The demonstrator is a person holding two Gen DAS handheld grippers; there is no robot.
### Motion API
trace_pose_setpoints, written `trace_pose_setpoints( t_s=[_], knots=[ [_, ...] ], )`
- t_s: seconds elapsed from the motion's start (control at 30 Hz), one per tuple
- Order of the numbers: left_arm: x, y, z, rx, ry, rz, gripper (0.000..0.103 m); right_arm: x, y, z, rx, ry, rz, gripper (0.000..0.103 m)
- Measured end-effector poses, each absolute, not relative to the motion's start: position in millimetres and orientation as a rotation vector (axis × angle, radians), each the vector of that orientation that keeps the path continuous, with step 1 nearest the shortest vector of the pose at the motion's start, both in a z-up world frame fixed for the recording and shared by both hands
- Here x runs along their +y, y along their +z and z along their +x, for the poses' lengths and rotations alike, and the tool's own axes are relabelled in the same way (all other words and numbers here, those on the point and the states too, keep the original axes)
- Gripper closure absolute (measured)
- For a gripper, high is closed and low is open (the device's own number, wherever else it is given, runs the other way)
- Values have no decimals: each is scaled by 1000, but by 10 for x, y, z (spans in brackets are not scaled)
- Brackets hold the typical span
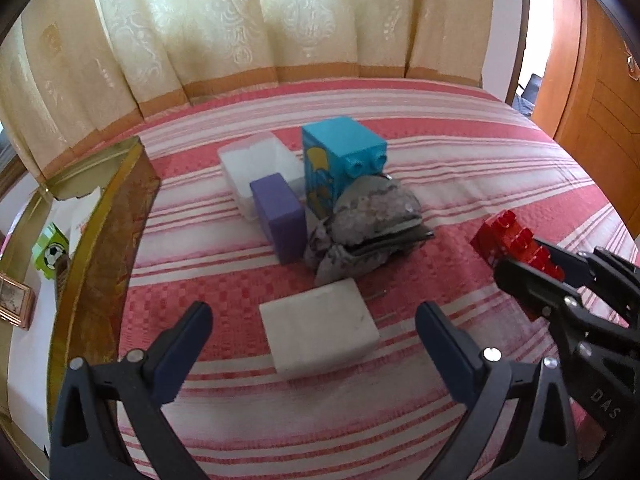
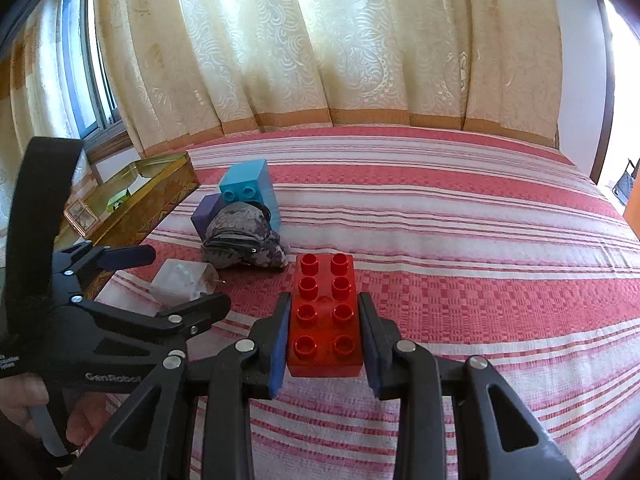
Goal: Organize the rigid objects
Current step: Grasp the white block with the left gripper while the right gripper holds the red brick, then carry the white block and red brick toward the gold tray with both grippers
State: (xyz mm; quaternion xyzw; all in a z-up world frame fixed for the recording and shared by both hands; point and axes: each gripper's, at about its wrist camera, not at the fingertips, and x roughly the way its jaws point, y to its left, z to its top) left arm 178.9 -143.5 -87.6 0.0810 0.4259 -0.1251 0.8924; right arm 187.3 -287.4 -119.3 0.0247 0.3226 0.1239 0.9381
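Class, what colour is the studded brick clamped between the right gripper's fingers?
Red. The studded brick shows best in the right wrist view, clamped in the right gripper.

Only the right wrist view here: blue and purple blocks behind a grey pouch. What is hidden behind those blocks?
Observer: A translucent white tub stands behind the purple block, beside the blue block.
Reviewer: Anything printed on the blue one?
Observer: A yellow picture on its front face.
Reviewer: Apart from the red brick in the right gripper, what is that green thing in the gold tin?
Observer: A green block with a football picture.
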Motion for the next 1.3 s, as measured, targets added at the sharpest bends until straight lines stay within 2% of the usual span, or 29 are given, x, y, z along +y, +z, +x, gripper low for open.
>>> trace_pose_setpoints(
  t_s=[0.07, 0.13, 0.17, 0.2, 0.23, 0.57, 1.3],
  knots=[
    [-1441, -889, 1781, 886, -256, 172, 2, -2872, -1192, 1871, 658, 252, 50, 69],
    [-1456, -899, 1756, 880, -266, 180, 13, -2872, -1190, 1868, 655, 252, 50, 69],
    [-1466, -915, 1748, 883, -272, 185, 25, -2871, -1187, 1865, 653, 250, 50, 69],
    [-1466, -920, 1738, 880, -284, 181, 32, -2870, -1185, 1861, 651, 249, 50, 69],
    [-1462, -915, 1725, 877, -288, 182, 34, -2870, -1182, 1855, 648, 248, 50, 69],
    [-1401, -879, 1719, 854, -293, 149, 35, -2875, -1156, 1800, 621, 239, 47, 69],
    [-1157, -647, 1549, 684, -250, 49, 35, -2876, -1111, 1715, 566, 226, 39, 69]
  ],
)
